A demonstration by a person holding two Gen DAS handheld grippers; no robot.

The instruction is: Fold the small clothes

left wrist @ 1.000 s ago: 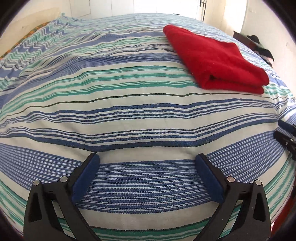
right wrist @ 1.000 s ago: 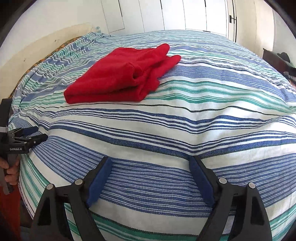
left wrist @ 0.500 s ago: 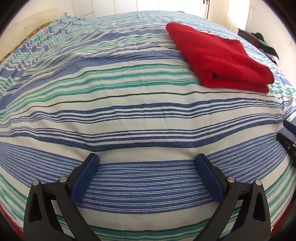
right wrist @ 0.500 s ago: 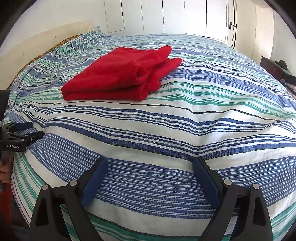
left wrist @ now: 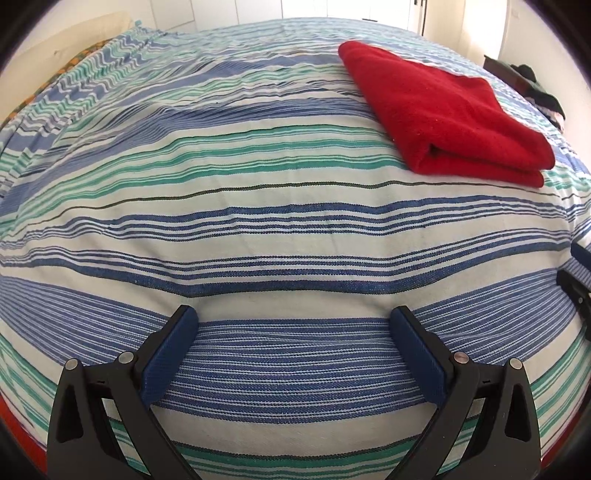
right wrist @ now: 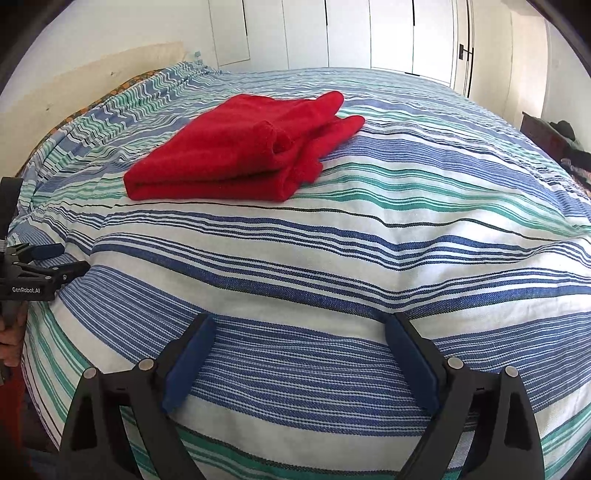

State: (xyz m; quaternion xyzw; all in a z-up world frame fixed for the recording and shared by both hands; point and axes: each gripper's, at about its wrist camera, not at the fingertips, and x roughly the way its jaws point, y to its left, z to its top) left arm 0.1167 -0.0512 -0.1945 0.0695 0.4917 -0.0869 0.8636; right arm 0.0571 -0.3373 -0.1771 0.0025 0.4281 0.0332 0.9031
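A red garment [left wrist: 443, 110] lies folded on the striped bedspread [left wrist: 258, 229], far right in the left wrist view. In the right wrist view the same red garment [right wrist: 243, 155] lies ahead to the left, sleeve ends pointing away. My left gripper [left wrist: 293, 339] is open and empty, low over the near part of the bed, well short of the garment. My right gripper [right wrist: 299, 343] is open and empty, also near the bed's front edge. The left gripper also shows at the left edge of the right wrist view [right wrist: 40, 266].
The bed is covered by a blue, green and white striped spread [right wrist: 369, 258]. White wardrobe doors [right wrist: 369, 33] stand behind the bed. Dark clothes [left wrist: 535, 88] lie on furniture at the far right. A wall runs along the bed's left side [right wrist: 92, 74].
Both grippers have drawn back and tilted slightly, so the red garment sits a little lower in both views. Both stay open and empty. The garment has not moved.
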